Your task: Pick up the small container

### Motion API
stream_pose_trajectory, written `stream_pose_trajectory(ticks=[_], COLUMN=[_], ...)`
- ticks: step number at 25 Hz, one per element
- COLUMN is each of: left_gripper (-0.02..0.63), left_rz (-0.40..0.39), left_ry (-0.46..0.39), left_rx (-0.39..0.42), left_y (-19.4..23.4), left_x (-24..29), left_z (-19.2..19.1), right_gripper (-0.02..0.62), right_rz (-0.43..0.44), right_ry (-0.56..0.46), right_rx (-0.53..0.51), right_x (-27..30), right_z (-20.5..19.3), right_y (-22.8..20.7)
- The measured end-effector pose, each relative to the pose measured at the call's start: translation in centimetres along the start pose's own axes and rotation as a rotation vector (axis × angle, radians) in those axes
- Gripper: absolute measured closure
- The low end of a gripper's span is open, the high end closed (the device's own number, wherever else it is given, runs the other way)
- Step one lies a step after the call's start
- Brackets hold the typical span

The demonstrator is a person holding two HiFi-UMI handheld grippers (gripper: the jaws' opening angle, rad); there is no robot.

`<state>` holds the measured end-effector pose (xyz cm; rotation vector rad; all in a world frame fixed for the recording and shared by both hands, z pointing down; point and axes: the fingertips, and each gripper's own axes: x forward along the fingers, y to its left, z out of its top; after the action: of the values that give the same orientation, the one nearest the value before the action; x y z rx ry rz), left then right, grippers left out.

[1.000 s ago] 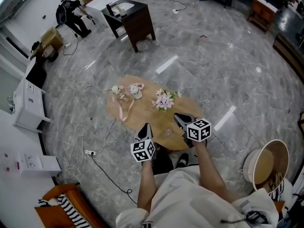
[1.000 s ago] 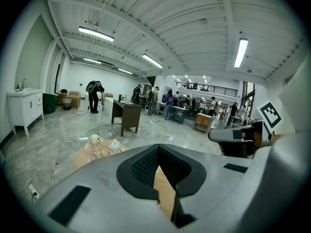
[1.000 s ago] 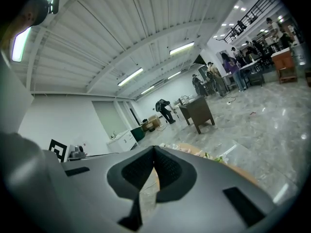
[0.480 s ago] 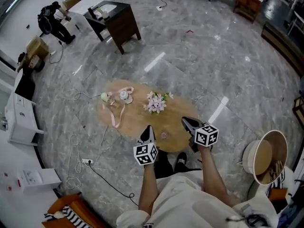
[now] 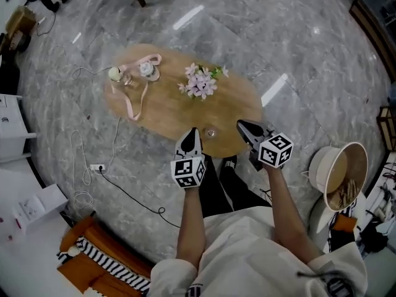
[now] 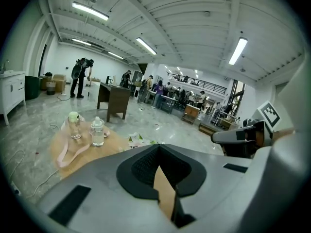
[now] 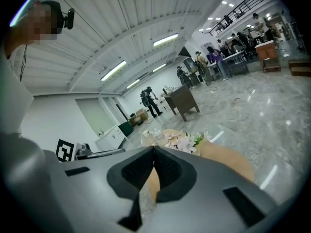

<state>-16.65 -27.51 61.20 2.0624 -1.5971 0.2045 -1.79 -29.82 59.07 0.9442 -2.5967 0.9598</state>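
A small clear glass container (image 5: 211, 132) stands near the front edge of the oval wooden table (image 5: 167, 113). It sits between my two grippers and neither touches it. My left gripper (image 5: 190, 135) is just left of it, jaws shut and empty (image 6: 158, 148). My right gripper (image 5: 244, 127) is to its right, jaws meeting at the tips with nothing held (image 7: 154, 148). In the left gripper view the right gripper (image 6: 238, 136) shows at the right. The container is hidden in both gripper views.
Pink flowers (image 5: 199, 84) lie mid-table. Two small bottles (image 5: 115, 73) (image 5: 146, 69) and a pink ribbon (image 5: 133, 101) are at the far left end. A pale round basket (image 5: 337, 177) stands on the floor to the right, a power strip with cable (image 5: 99, 167) to the left.
Both grippers have come down to the table's near edge, either side of the glass container. The head view has tilted, so the table sits higher in the picture. Jaws stayed shut.
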Motion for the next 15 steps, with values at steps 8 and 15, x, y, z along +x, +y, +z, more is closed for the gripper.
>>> stream_pose_trajectory(ticks=[8, 15], left_gripper=[0.600, 0.600], left_rz=[-0.111, -0.208], left_ry=[0.074, 0.160], left_rx=[0.108, 0.206], left_y=[2.0, 3.9], left_x=[2.5, 4.3], left_z=[-6.6, -15.0], right_gripper=[0.528, 0.528], right_rz=[-0.021, -0.040], right_ry=[0.165, 0.253], right_rx=[0.008, 0.030], right_x=[4.9, 7.3], right_z=[-6.7, -12.8], right_y=[-2.3, -4.8])
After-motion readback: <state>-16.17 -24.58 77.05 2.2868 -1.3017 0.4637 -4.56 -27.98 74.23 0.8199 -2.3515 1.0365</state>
